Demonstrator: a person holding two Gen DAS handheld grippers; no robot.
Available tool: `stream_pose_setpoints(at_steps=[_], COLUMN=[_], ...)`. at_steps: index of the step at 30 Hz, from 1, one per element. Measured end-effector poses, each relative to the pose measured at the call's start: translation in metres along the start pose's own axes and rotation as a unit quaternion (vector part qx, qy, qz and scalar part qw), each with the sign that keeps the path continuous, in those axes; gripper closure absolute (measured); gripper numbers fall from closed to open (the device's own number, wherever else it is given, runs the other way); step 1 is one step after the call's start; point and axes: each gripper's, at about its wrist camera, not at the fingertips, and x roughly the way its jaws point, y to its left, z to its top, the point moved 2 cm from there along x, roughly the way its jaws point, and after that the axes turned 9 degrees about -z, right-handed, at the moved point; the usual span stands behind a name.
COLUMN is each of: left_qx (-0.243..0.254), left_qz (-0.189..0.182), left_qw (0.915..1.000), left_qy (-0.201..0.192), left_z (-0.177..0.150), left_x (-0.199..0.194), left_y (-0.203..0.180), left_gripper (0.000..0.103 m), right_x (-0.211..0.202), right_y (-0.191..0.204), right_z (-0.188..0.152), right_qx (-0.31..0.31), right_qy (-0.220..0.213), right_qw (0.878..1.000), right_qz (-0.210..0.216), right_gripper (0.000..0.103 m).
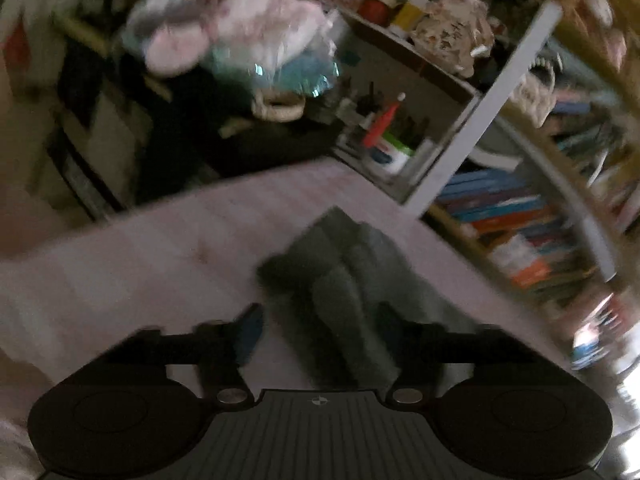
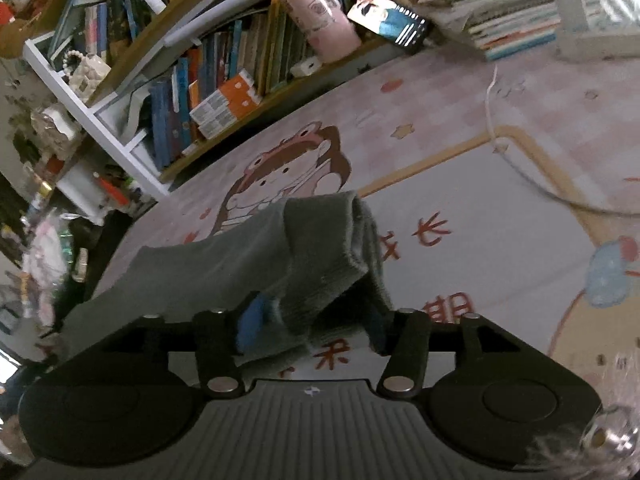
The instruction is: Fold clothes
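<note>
Both grippers, left [image 1: 318, 322] and right [image 2: 310, 322], gape around the grey sock [image 2: 304, 248]; contact blurred, unclear.

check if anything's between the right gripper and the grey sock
Nothing visible. In the right wrist view the grey sock already lies between the right gripper's fingers, draped over them above the cartoon desk mat. The left gripper is open with the sock just ahead of it.

The right gripper [image 2: 312, 320] is standing with jaws apart around a bunched grey sock [image 2: 280, 256], which is draping leftward over the cartoon-printed mat [image 2: 500, 248] ahead.
</note>
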Motion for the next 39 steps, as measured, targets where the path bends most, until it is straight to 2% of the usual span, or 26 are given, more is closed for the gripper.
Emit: stream_pose_setpoints(at_steps=[6,11,13,15,16,17,18,20,22,24,26,30,31,33,34,35,36,38,39], left_qx=[0.034,0.021,0.01,-0.003,-0.007,-0.007,-0.006,-0.006,-0.006,-0.005,-0.005,-0.013,-0.015,-0.019,-0.022,-0.024,-0.026,-0.02,-0.017], left_qz=[0.038,0.008,-0.002,-0.012,-0.018,-0.024,-0.031,-0.043,-0.056,-0.069,-0.082,-0.064,-0.058,-0.046,-0.039,-0.033,-0.027,-0.018,-0.017], left_qw=[0.9987,0.9997,0.9999,0.9997,0.9996,0.9996,0.9995,0.9988,0.9976,0.9958,0.9934,0.9958,0.9965,0.9977,0.9982,0.9986,0.9989,0.9994,0.9995], left_qy=[0.005,0.01,0.014,0.023,0.021,0.011,0.001,-0.019,-0.04,-0.06,-0.08,-0.064,-0.058,-0.046,-0.04,-0.034,-0.028,-0.023,-0.022], left_z=[-0.002,0.0,0.002,0.003,0.005,0.007,0.01,0.015,0.02,0.026,0.031,0.023,0.021,0.015,0.013,0.01,0.007,0.005,0.004], left_x=[0.0,0.021,0.03,0.042,0.044,0.042,0.04,0.037,0.033,0.029,0.025,0.026,0.027,0.029,0.029,0.03,0.03,0.031,0.031], left_y=[-0.007,-0.01,-0.011,-0.011,-0.012,-0.014,-0.016,-0.02,-0.024,-0.028,-0.032,-0.018,-0.014,-0.005,-0.001,0.003,0.007,0.008,0.008], left_gripper=[0.038,0.041,0.045,0.066,0.068,0.077,0.084,0.088,0.09,0.09,0.09,0.089,0.089,0.088,0.087,0.085,0.084,0.081,0.077], right_x=[0.005,0.015,0.022,0.031,0.036,0.043,0.049,0.062,0.065,0.06,0.053,0.071,0.077,0.08,0.08,0.079,0.078,0.072,0.067], right_y=[0.001,0.006,0.01,0.014,0.016,0.017,0.019,0.024,0.031,0.038,0.044,0.046,0.044,0.038,0.036,0.035,0.035,0.039,0.042], right_z=[0.0,0.005,0.008,0.012,0.015,0.019,0.025,0.039,0.056,0.068,0.068,0.051,0.046,0.043,0.043,0.043,0.043,0.042,0.041], right_qx=[-0.013,-0.017,-0.024,-0.029,-0.031,-0.029,-0.028,-0.032,-0.036,-0.032,-0.032,-0.068,-0.072,-0.056,-0.047,-0.044,-0.046,-0.062,-0.071], right_qy=[0.007,0.004,0.001,-0.003,-0.005,-0.008,-0.015,-0.034,-0.065,-0.092,-0.099,-0.053,-0.042,-0.046,-0.047,-0.049,-0.053,-0.068,-0.083], right_qw=[1.0,1.0,0.999,0.999,0.999,0.999,0.999,0.999,0.997,0.995,0.994,0.996,0.996,0.997,0.998,0.998,0.997,0.995,0.993], right_qz=[-0.023,-0.026,-0.027,-0.023,-0.02,-0.016,-0.012,-0.015,-0.012,0.007,0.028,-0.009,-0.019,-0.016,-0.014,-0.018,-0.026,-0.041,-0.05], right_gripper=[0.039,0.038,0.048,0.054,0.06,0.062,0.068,0.083,0.084,0.084,0.084,0.083,0.081,0.076,0.068,0.065,0.06,0.058,0.055])
